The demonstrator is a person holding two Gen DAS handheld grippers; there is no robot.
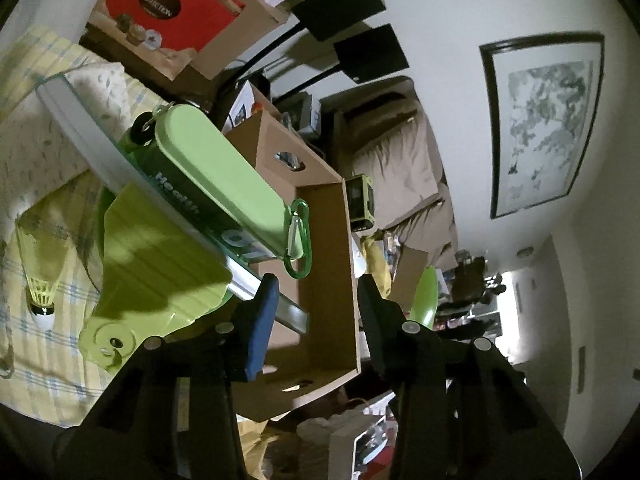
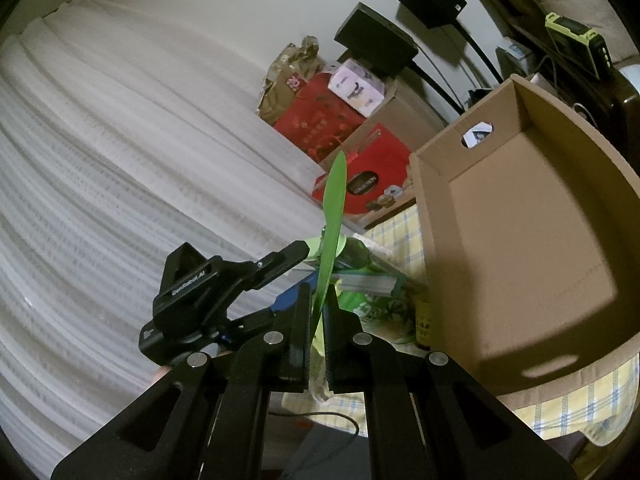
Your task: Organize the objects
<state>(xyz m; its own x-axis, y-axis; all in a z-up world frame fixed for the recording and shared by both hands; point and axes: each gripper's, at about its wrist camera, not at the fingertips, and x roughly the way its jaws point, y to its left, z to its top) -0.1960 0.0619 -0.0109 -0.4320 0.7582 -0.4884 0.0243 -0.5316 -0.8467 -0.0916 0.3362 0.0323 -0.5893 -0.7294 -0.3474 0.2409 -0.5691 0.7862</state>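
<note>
Left wrist view, from the left: yellow shuttlecock [image 1: 38,276] lying on the checked yellow bedcover [image 1: 40,364]; lime plastic scoop-like piece [image 1: 160,272] beside it; glass-edged tray [image 1: 80,128] carrying a green bottle [image 1: 180,184] and a pale green case [image 1: 220,184] with a green carabiner [image 1: 298,240] clipped at its end. Left gripper [image 1: 318,312] with fingers [image 1: 264,320] apart, holding nothing, just in front of the open cardboard box [image 1: 324,272].

Right wrist view: right gripper [image 2: 318,320] with fingers clamped on a thin green leaf-shaped blade [image 2: 332,224], held upright in the air, left of the cardboard box [image 2: 520,216] resting on the bedcover [image 2: 560,400].
</note>
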